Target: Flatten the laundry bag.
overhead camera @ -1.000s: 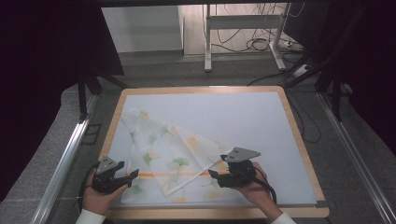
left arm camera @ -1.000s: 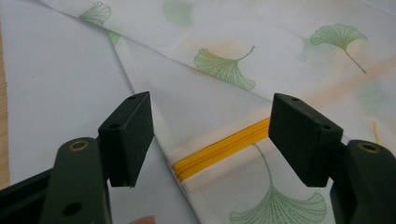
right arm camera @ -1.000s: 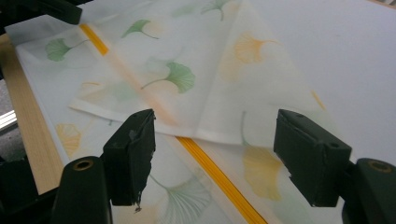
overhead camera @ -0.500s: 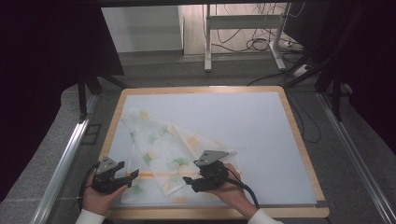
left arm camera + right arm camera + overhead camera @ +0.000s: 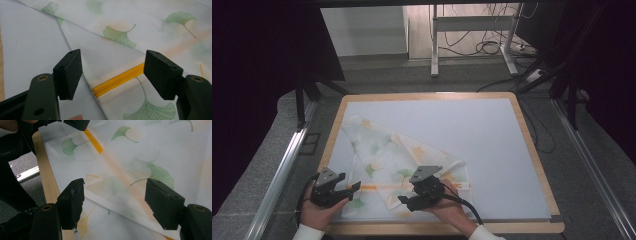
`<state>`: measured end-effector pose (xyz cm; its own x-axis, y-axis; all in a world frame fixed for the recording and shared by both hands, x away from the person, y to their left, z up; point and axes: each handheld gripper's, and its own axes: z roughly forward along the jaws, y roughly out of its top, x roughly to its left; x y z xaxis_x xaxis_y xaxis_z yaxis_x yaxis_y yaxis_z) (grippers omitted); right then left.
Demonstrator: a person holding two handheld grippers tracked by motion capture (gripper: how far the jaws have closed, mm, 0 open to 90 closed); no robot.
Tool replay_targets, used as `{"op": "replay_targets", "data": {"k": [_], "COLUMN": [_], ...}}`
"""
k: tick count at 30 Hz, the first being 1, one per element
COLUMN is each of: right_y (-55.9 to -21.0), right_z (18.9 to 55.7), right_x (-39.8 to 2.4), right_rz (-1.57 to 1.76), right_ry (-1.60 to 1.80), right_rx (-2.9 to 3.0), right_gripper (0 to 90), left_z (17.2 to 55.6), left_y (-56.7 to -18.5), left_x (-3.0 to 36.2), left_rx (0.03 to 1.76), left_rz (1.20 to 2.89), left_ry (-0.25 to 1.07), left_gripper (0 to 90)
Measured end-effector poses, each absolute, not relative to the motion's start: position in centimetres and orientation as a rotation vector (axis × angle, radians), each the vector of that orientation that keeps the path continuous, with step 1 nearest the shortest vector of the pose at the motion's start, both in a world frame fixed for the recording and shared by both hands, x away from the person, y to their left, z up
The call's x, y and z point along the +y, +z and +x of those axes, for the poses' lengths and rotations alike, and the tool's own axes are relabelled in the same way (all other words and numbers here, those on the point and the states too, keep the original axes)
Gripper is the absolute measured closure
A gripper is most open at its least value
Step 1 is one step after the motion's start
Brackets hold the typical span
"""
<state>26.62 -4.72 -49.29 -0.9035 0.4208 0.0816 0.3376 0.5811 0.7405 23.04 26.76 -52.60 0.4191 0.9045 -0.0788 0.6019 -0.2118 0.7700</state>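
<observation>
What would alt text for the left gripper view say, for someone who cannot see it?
Two black jaws of the left gripper stand open above a thin white cloth printed with green ginkgo leaves. A yellow stripe on the cloth runs between them, and the pale table top shows at the left.

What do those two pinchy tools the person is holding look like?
Both are black. The left gripper and the right gripper each wear a grey three-cornered plate on top. A black cable trails from the right one. Up close, each has two chunky black block-shaped jaws on arms with brass-coloured rivets. The person's sleeves are white.
</observation>
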Motion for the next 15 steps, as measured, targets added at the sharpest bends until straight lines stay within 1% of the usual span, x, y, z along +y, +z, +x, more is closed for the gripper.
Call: {"op": "replay_targets", "data": {"k": [15], "right_y": [-50.3], "right_z": [26.1], "right_x": [-1.8], "right_rz": [0.599], "right_ry": [1.196], "right_rx": [2.758], "right_gripper": [33.3], "left_z": [23.0], "left_y": [-52.6], "left_x": [26.5], "left_rx": [1.269], "left_rz": [1.942], "left_ry": [0.533], "left_gripper": [30.8]}}
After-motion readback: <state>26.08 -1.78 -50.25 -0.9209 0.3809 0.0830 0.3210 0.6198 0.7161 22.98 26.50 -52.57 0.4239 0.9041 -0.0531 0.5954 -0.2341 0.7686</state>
